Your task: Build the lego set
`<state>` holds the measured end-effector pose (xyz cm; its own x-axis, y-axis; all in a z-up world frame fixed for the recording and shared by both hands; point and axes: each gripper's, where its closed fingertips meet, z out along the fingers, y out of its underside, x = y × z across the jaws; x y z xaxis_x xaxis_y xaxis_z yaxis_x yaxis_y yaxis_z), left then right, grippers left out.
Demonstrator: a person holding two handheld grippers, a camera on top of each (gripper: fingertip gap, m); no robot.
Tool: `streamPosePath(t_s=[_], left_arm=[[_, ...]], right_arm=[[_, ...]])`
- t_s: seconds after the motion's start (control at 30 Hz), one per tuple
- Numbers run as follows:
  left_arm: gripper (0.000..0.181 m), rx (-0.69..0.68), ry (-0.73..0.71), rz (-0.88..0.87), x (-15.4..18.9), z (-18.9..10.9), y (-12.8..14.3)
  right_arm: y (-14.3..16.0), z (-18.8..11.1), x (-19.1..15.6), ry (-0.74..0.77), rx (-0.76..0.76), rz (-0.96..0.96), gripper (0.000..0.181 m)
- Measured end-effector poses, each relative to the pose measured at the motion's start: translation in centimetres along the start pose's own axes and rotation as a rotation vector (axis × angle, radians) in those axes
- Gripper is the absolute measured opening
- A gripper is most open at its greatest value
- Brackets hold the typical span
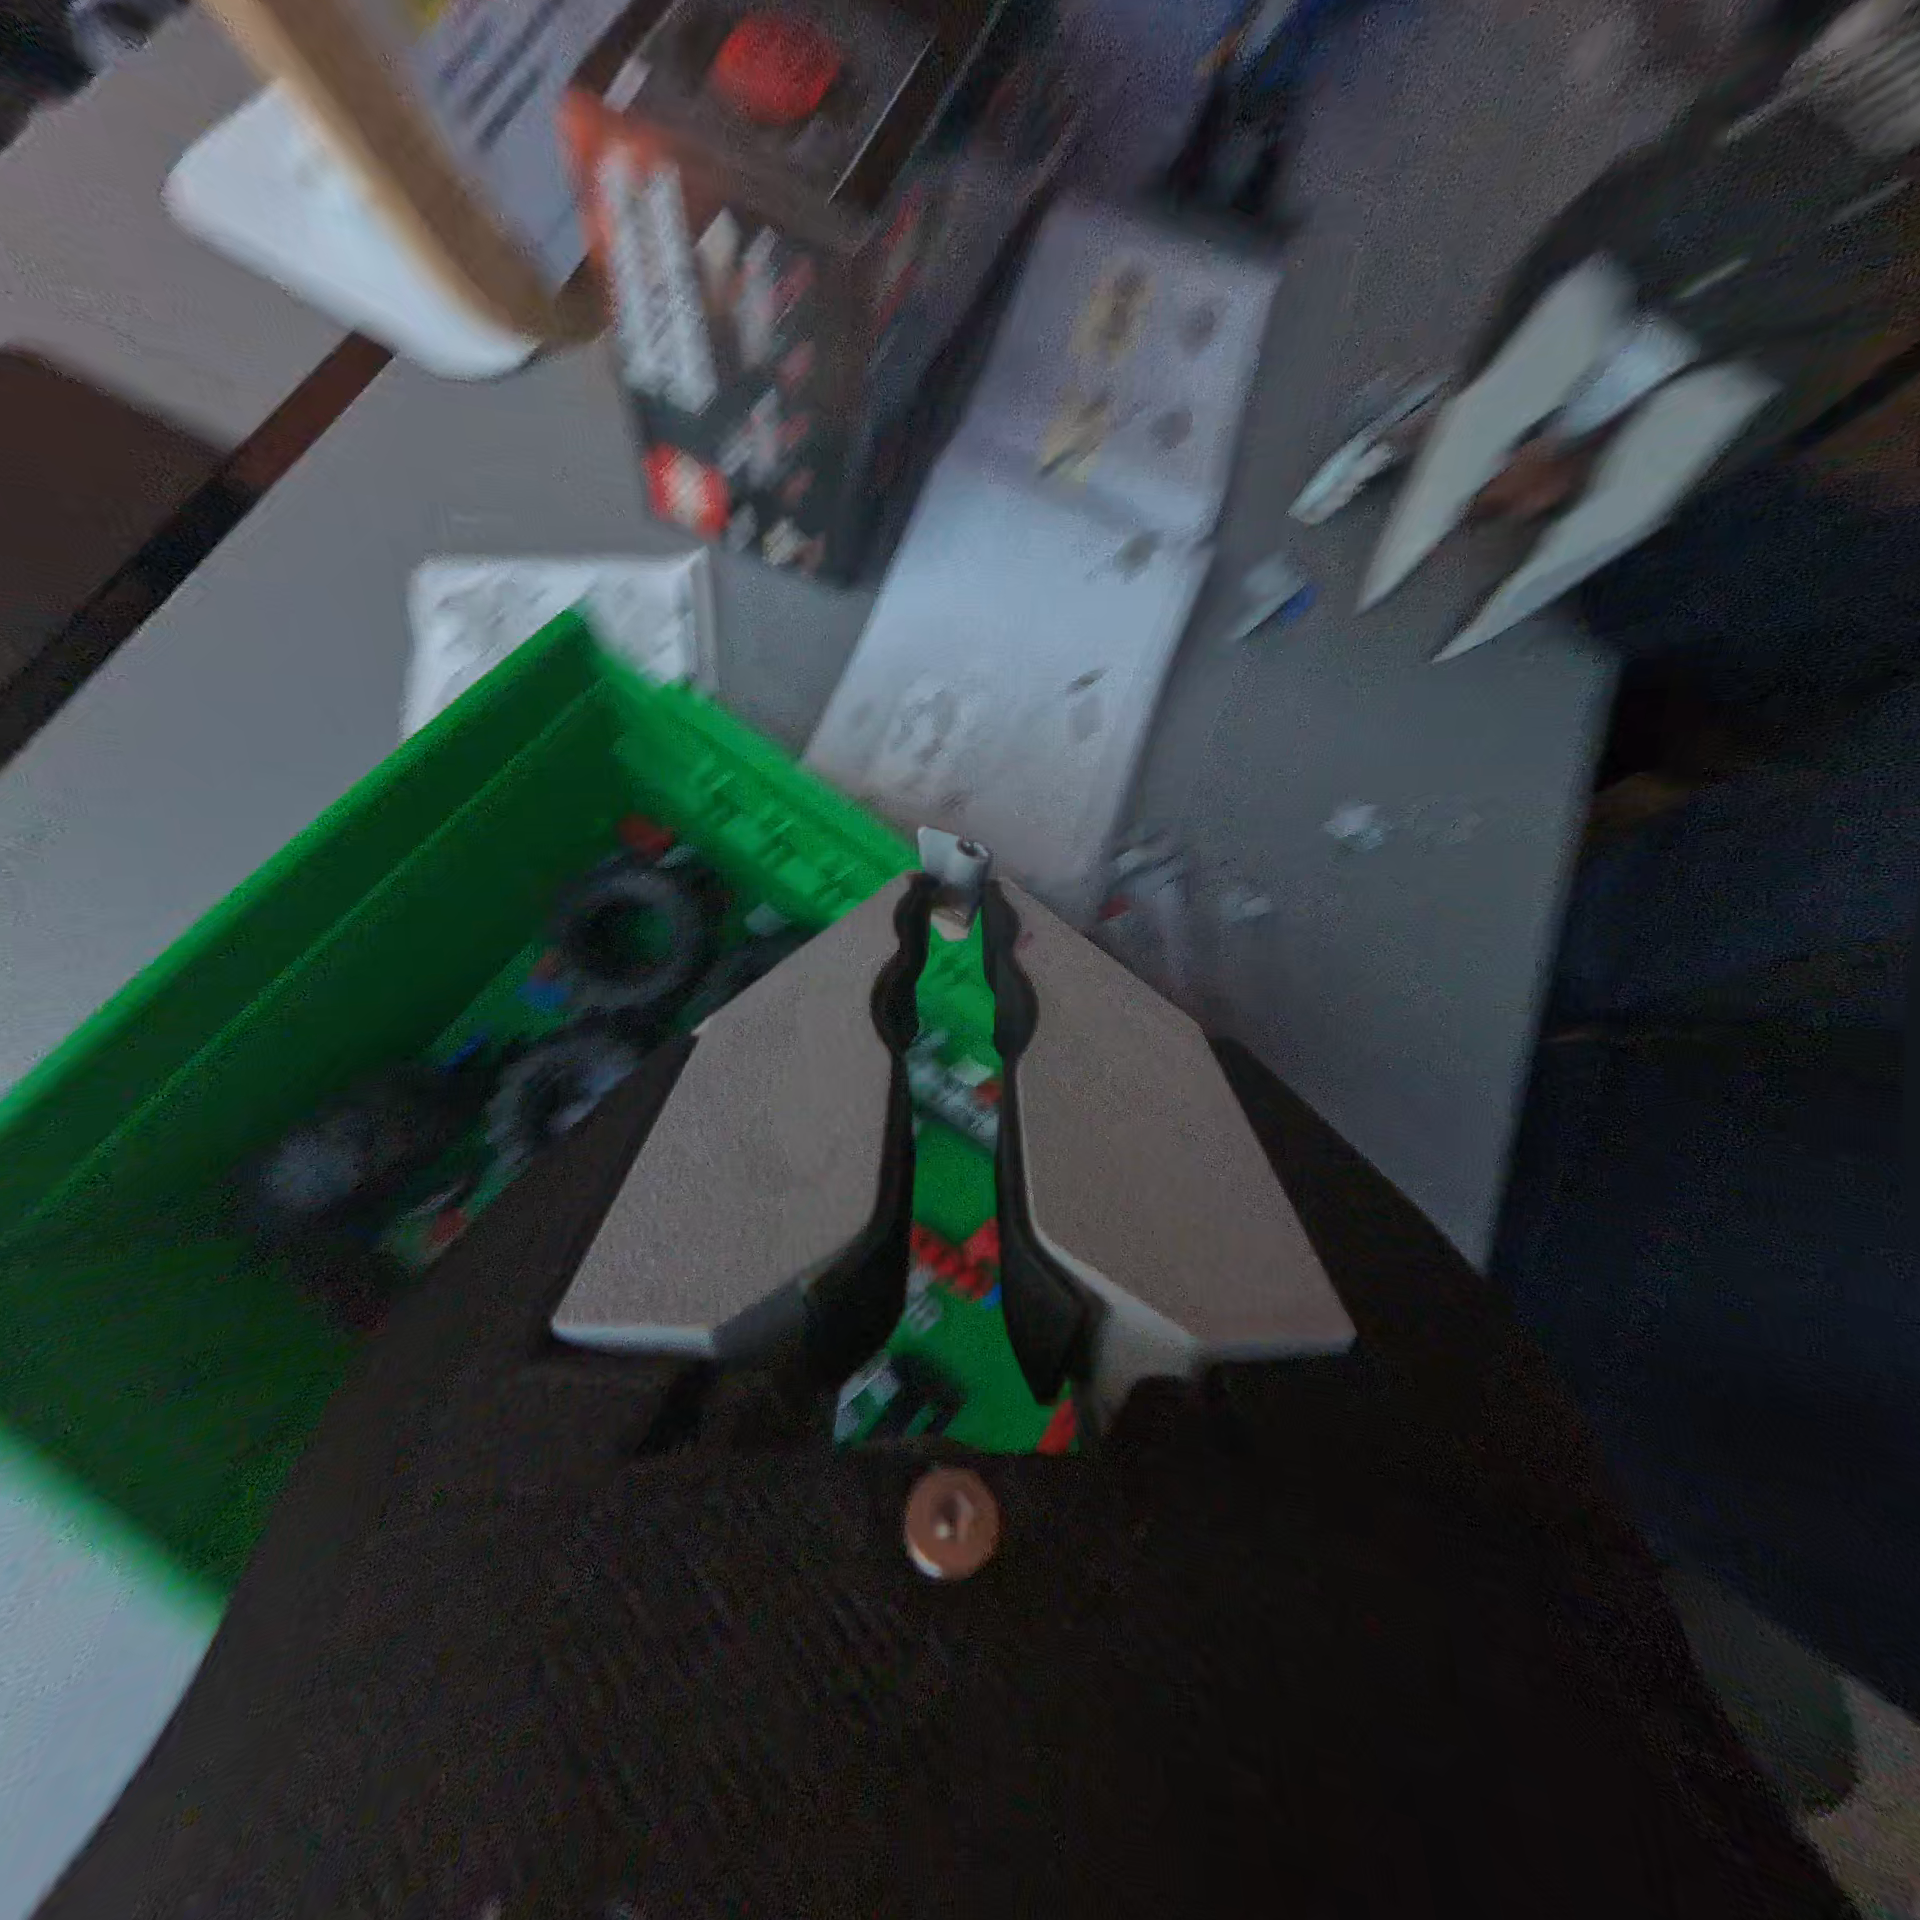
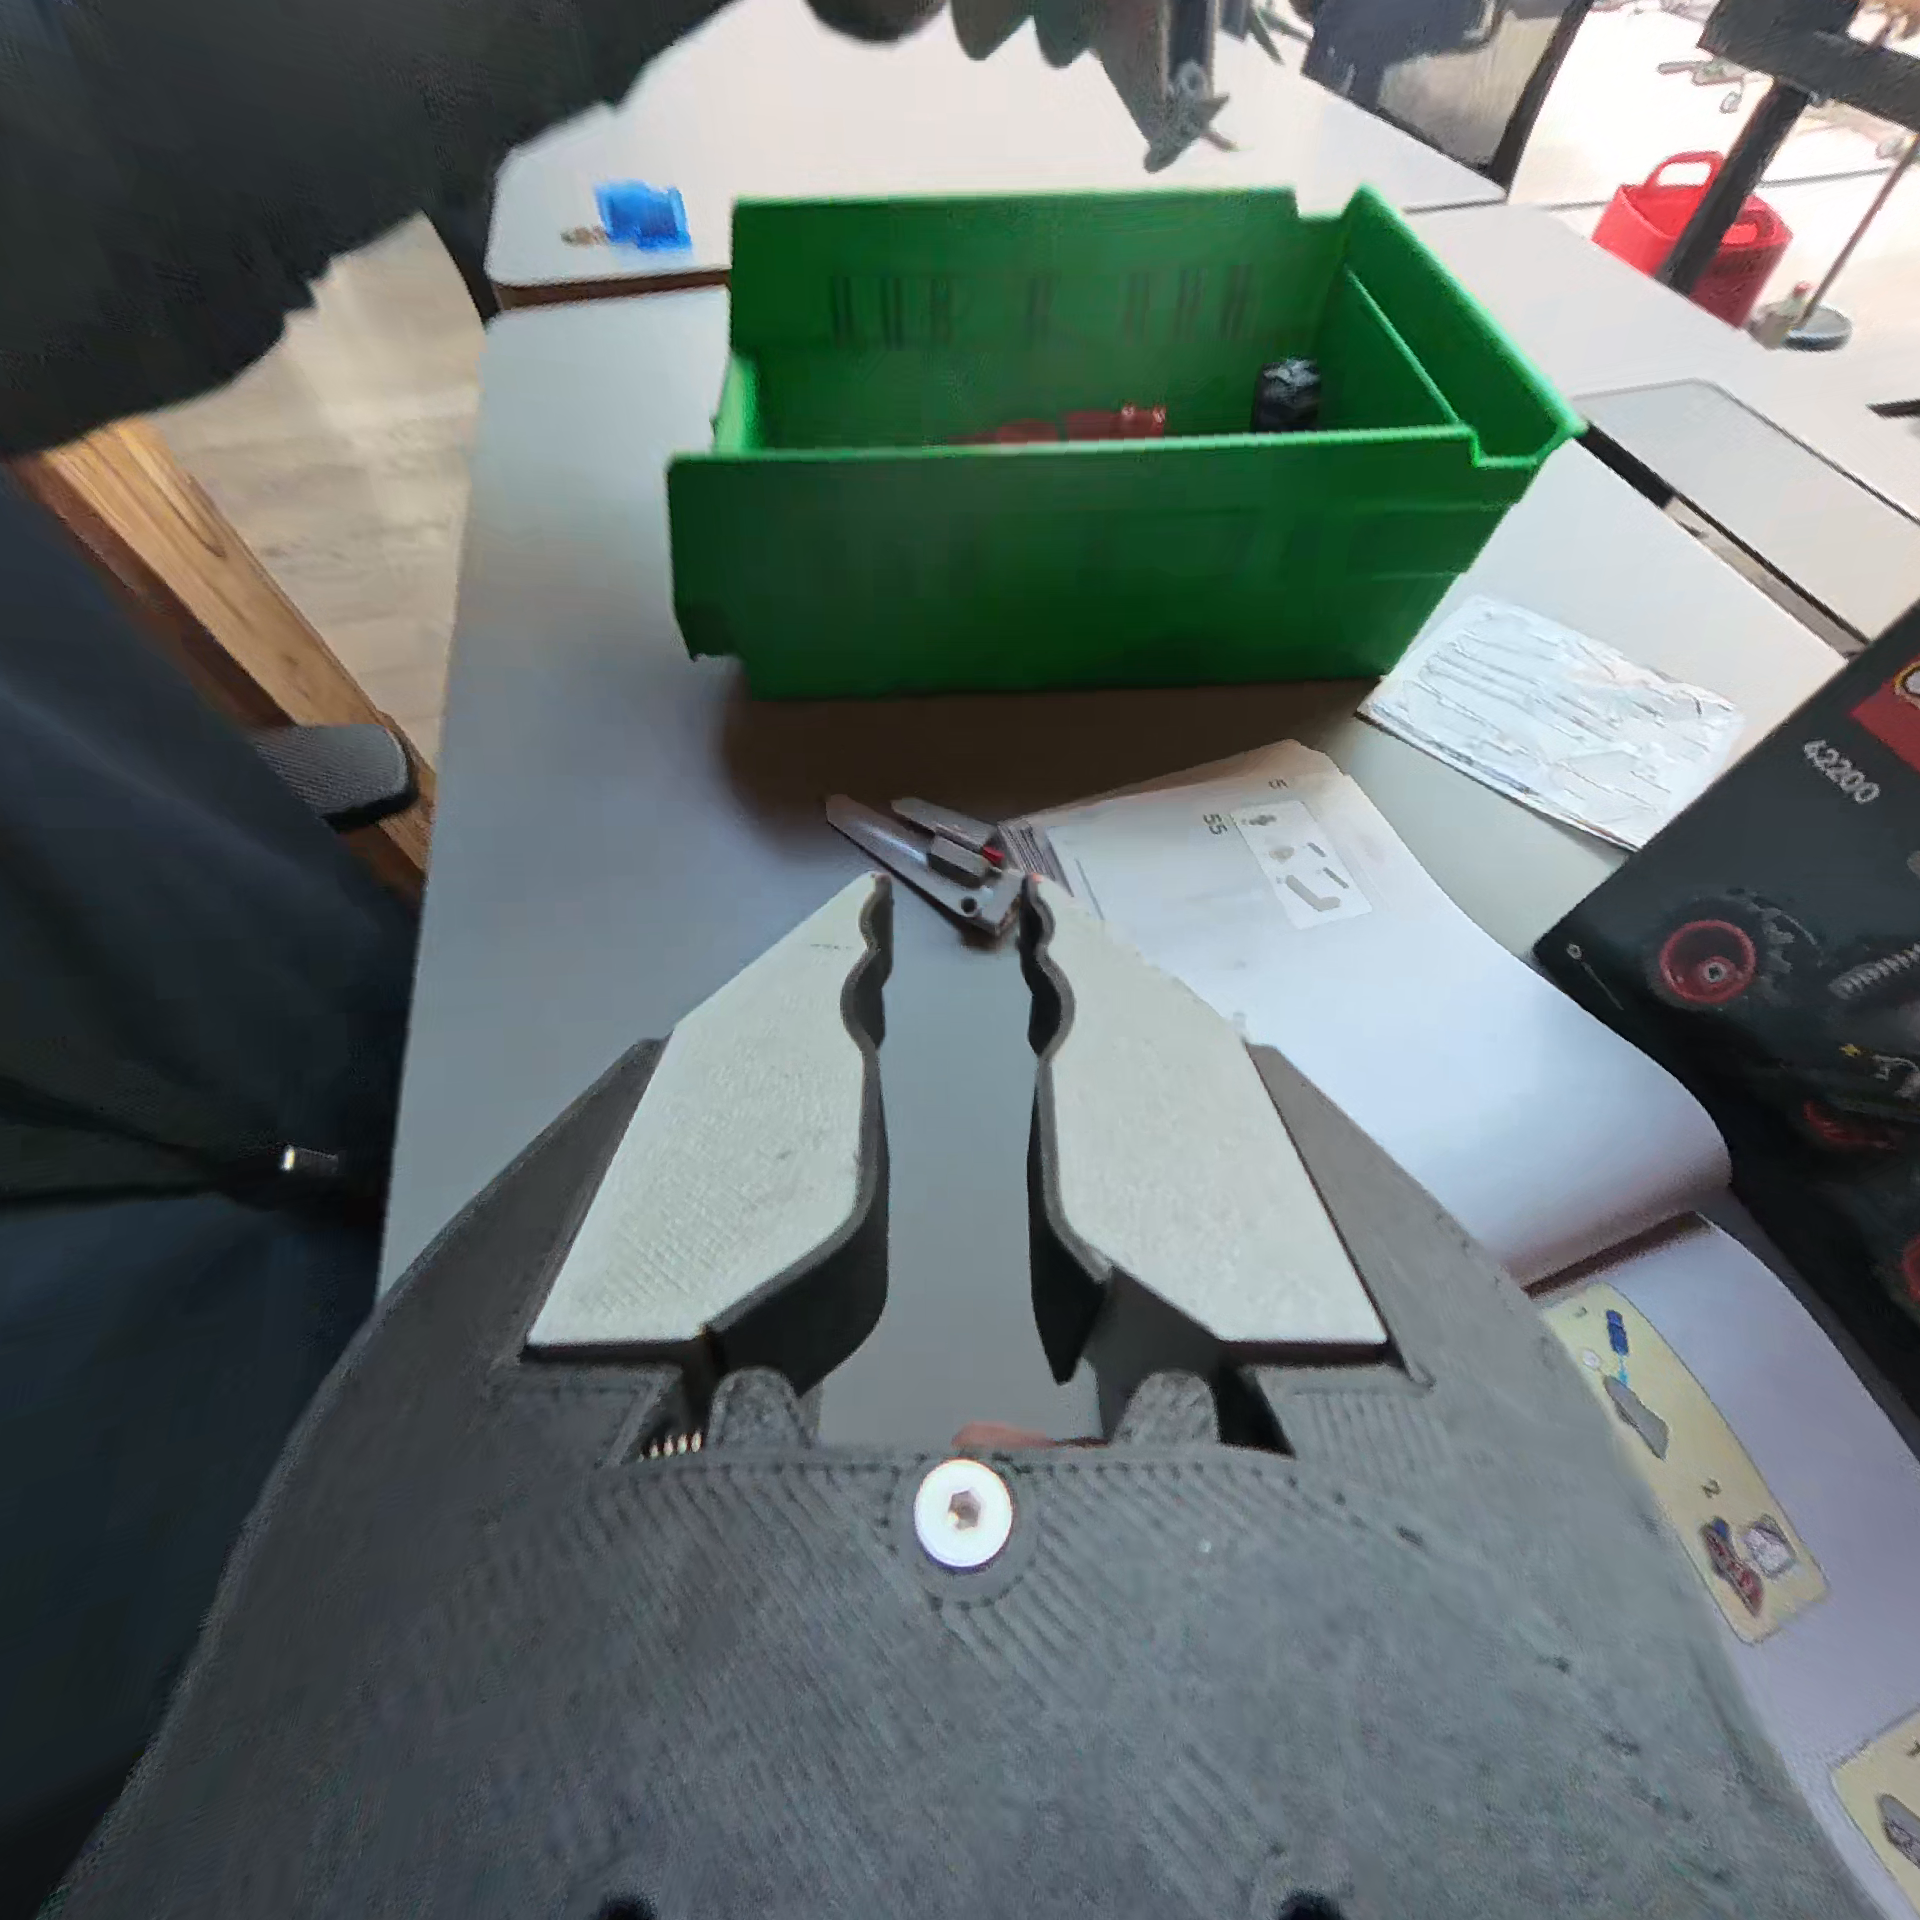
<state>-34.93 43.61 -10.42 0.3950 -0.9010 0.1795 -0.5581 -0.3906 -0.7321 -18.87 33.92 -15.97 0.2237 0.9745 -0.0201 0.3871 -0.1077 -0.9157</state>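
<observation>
My left gripper (image 1: 951, 896) is shut on a small grey lego piece (image 1: 954, 868) at its fingertips, held above the near corner of the green bin (image 1: 312, 914). The bin holds black tyres (image 1: 629, 935) and several small coloured parts. The left wrist view is blurred by motion. My right gripper (image 2: 956, 902) is open and empty, low over the grey table (image 2: 582, 831). A small grey lego assembly (image 2: 940, 857) with a red pin lies on the table just beyond its tips. The green bin (image 2: 1081, 561) stands behind it, holding red parts (image 2: 1081, 424) and a black part (image 2: 1288, 393).
An open instruction booklet (image 2: 1351, 997) lies right of the assembly, with a crinkled clear bag (image 2: 1558, 717) and the black lego box (image 2: 1766, 935) farther right. In the left wrist view the box (image 1: 748, 343) and booklet (image 1: 1039, 623) lie beyond the bin. A person's dark sleeve (image 2: 156, 831) fills the left. Left tips to right tips: about 20 cm.
</observation>
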Motion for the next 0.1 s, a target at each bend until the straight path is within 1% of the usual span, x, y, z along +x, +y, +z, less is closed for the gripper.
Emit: streamPosePath(t_s=[0.03,0.07,0.1], left_arm=[[0.007,0.138,0.145,-0.022,3.4,-0.4,-2.1],[0.007,0.243,0.266,-0.043,6.3,-0.8,-3.7],[0.007,0.315,0.362,-0.059,8.7,-0.9,-4.8]], right_arm=[[-0.8,-0.4,-0.4,-0.019,0.027,0.003,0.022],[-1.6,-0.7,-1.0,-0.038,0.053,0.0,0.022],[-2.5,-1.0,-1.6,-0.056,0.077,-0.007,0.022]])
